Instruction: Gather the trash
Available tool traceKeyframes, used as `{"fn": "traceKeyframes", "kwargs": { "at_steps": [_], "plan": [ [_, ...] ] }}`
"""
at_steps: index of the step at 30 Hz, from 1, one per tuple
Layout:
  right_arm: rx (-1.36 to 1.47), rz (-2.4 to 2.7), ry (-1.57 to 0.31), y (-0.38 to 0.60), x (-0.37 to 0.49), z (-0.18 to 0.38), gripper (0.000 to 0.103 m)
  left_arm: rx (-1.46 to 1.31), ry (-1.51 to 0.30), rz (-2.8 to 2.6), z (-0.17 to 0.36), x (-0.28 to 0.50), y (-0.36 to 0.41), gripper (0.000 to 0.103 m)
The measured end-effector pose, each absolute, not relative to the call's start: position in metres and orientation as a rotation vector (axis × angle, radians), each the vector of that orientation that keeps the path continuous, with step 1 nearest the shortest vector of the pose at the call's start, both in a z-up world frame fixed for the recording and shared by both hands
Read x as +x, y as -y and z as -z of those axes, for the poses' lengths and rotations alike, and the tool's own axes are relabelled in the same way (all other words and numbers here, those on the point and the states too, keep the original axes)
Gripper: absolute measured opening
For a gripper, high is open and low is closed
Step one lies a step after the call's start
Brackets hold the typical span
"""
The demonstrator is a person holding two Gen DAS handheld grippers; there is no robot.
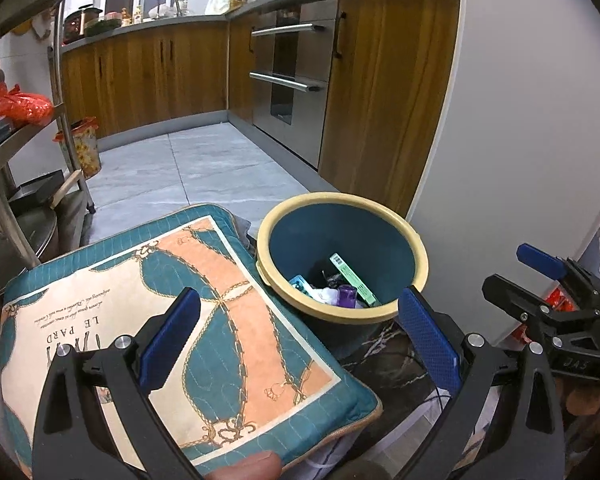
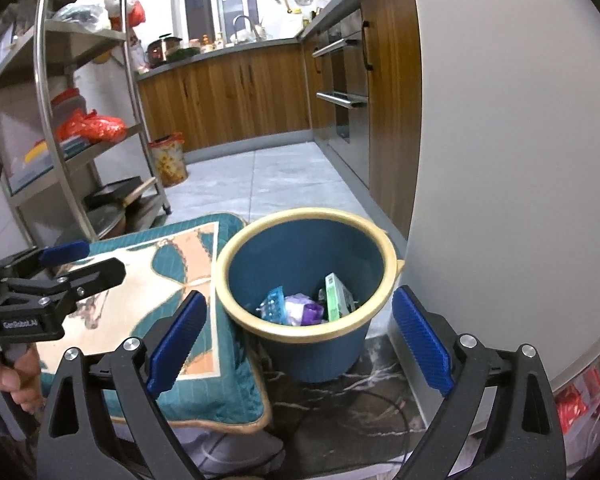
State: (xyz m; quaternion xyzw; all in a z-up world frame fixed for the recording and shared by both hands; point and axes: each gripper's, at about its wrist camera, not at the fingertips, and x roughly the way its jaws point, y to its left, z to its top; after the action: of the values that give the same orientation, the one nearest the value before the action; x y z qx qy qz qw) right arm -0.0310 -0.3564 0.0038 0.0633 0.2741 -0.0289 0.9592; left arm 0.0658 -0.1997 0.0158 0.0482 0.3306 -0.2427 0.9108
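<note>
The right tongs [image 2: 298, 338] are seen spread wide with nothing between the blue pads, and they are aimed down at the bin [image 2: 306, 292] just ahead of them. The left tongs [image 1: 300, 338] are likewise held apart and empty, poised over the near corner of a patterned cushion [image 1: 172, 320], with the bin ahead and slightly to the right. Each pair of tongs is caught at the edge of the other's view, so they are judged to be side by side.

Inside the blue, yellow-rimmed bin, several discarded items are already lying: a green box [image 2: 334, 296], a blister pack [image 2: 274, 304], a purple piece [image 2: 312, 314] and a pale wrapper [image 2: 296, 306]. The bin stands on a dark marbled floor patch, touching the cushion's edge and beside a white rounded wall.

The step in hand is judged to be the end of a drop into the bin, or the pause before another item is sought. No loose trash is visible outside the bin in either view. The next move would therefore call for the tongs to be turned away from the bin so that any remaining trash can be located, then lowered around it and closed.
</note>
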Motion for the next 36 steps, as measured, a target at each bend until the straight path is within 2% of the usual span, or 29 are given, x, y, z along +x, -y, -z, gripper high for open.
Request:
{"fn": "traceKeyframes", "kwargs": {
  "at_steps": [36],
  "plan": [
    [0.124, 0.044, -0.554, 0.352, -0.032, -0.004, 0.094, 0.128, -0.680, 0.495, -0.010, 0.062, 0.211, 0.098]
  ]
}}
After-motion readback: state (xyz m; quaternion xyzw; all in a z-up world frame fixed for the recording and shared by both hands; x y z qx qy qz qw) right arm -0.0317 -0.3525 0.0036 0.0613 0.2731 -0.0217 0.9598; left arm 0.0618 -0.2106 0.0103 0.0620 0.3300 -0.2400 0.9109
